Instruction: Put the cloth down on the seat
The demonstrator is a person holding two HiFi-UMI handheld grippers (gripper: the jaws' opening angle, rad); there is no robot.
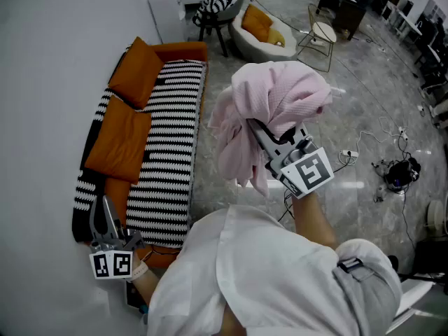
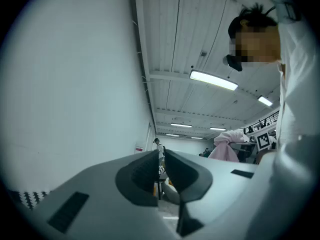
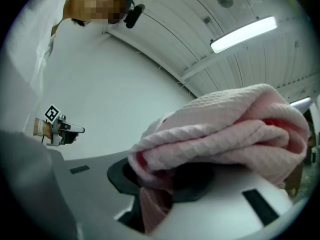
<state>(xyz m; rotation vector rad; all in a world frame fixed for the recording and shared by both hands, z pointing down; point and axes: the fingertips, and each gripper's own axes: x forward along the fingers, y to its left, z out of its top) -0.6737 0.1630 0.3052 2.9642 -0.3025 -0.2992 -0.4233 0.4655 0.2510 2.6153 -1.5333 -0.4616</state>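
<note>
A bunched pink cloth (image 1: 273, 100) hangs in the air over the floor, right of the sofa. My right gripper (image 1: 257, 133) is shut on it, with its fingertips buried in the folds. In the right gripper view the cloth (image 3: 225, 129) spills over both jaws of that gripper (image 3: 160, 176). The seat is a sofa (image 1: 168, 138) with a black-and-white zigzag cover and orange cushions (image 1: 126, 138) along its back. By the sofa's near end my left gripper (image 1: 103, 212) points upward; in its own view (image 2: 161, 161) the pads stand together with nothing between them.
A white wall runs along the sofa's left side. Beyond the sofa stand a round white chair (image 1: 262, 30) holding an orange cushion, a dark stool (image 1: 217, 5) with a patterned cushion, and a wire chair (image 1: 318, 37). Cables (image 1: 378, 152) lie on the marble floor at right.
</note>
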